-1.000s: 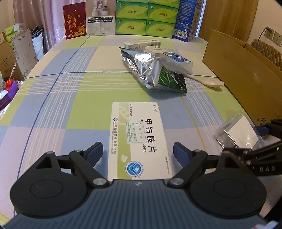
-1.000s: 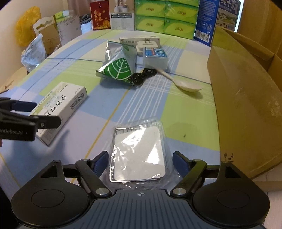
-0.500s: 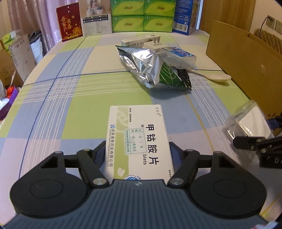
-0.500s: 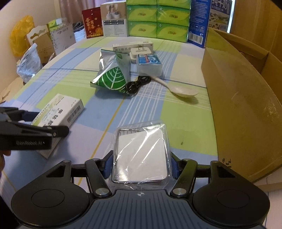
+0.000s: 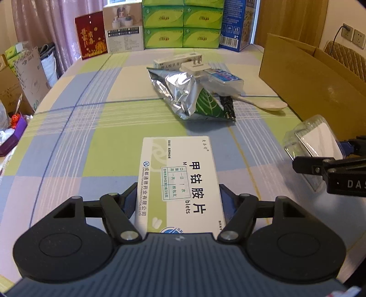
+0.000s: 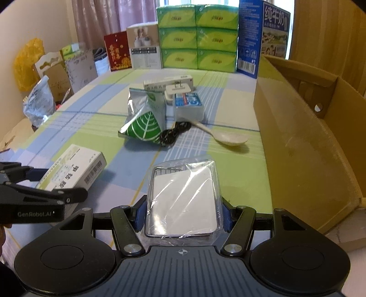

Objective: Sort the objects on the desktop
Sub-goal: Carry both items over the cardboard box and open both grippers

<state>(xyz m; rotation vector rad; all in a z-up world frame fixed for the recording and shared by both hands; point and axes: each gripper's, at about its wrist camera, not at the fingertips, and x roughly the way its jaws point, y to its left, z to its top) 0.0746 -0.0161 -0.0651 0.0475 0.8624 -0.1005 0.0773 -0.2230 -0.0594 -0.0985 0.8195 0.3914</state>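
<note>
**Room & backdrop**

Counter (image 5: 68, 137) w/ plaid cloth in green, blue, pale lilac. Pink curtain (image 5: 45, 25) behind, far left; cream wall (image 6: 13, 34) on left in right wrist view. Wood panelling (image 5: 290, 20) far right, w/ wall sockets (image 5: 353, 36) & a plugged-in cable beside it. Quilted brown chair back (image 5: 345, 57) below sockets. Daylight from window strip (image 6: 291, 29) at far end, bright but soft; cardboard clutter (image 5: 25, 75) on left.
</note>
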